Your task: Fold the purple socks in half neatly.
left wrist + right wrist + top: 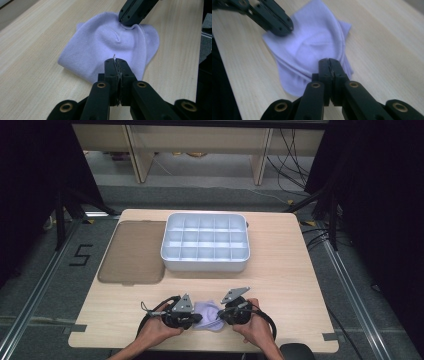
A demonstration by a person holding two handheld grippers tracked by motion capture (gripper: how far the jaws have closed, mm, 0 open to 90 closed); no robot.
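The right hand-held gripper (328, 60), jaws closed, pinches the lilac cloth (312, 47) on the wooden table (387, 50).

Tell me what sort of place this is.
Probably a lab recording station, not a home: a bare wooden table ringed by black curtains, loose cables on the floor and a taped floor number.

— High view: set above the near edge, facing forward and down, far enough to take in the whole surface (280, 270).

— Gripper views: low, close, looking along closed fingers (116, 72) from left and from right, facing each other.

— Shared by all three: the lilac cloth (209, 316) at the near edge.
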